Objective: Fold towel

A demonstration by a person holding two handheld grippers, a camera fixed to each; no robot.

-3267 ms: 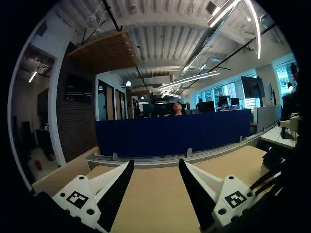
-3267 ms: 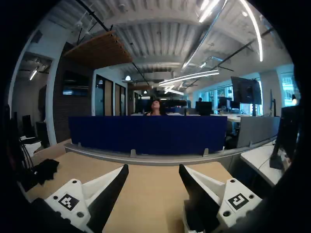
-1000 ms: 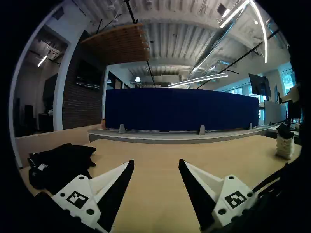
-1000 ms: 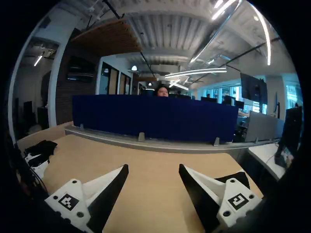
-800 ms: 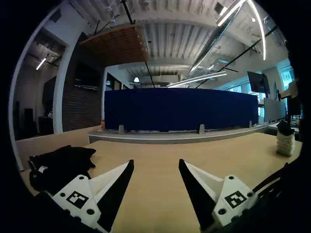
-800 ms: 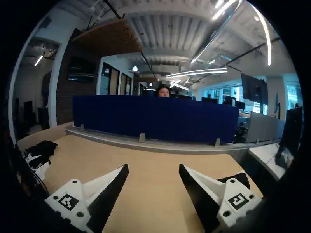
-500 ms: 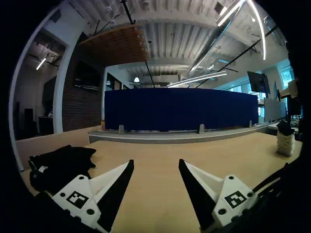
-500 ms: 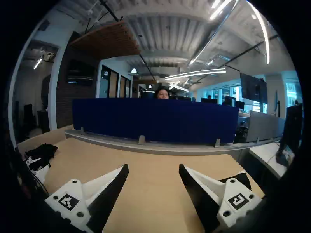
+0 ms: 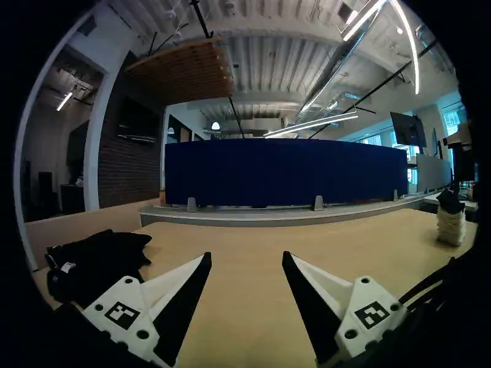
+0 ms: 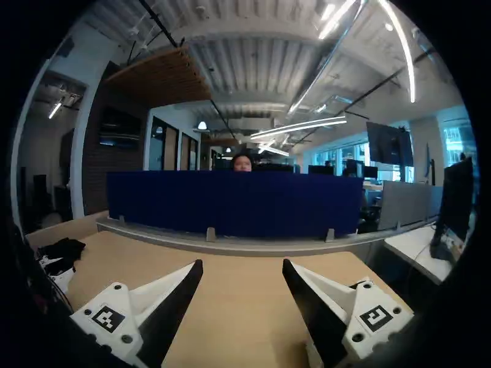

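Observation:
A crumpled black towel (image 9: 95,264) lies on the light wooden table (image 9: 245,245), to the left of my left gripper (image 9: 245,270) and a little ahead of it. That gripper is open, low over the table, with nothing between its fingers. In the right gripper view the same black towel (image 10: 61,249) sits far left, with a white part of the other gripper just below it. My right gripper (image 10: 242,273) is open over bare wood. A dark cloth (image 10: 362,284) peeks out behind its right finger.
A blue partition (image 9: 282,172) on a grey rail closes the far edge of the table. A stack of white folded cloths (image 9: 452,226) stands at the right end. Behind the partition is a person's head (image 10: 242,162). A monitor (image 10: 454,205) stands on the neighbouring desk.
Since 3.3 s ago both grippers have come down close to the table. In the last second the left one has barely moved; the right view has shifted slightly and shows less dark cloth.

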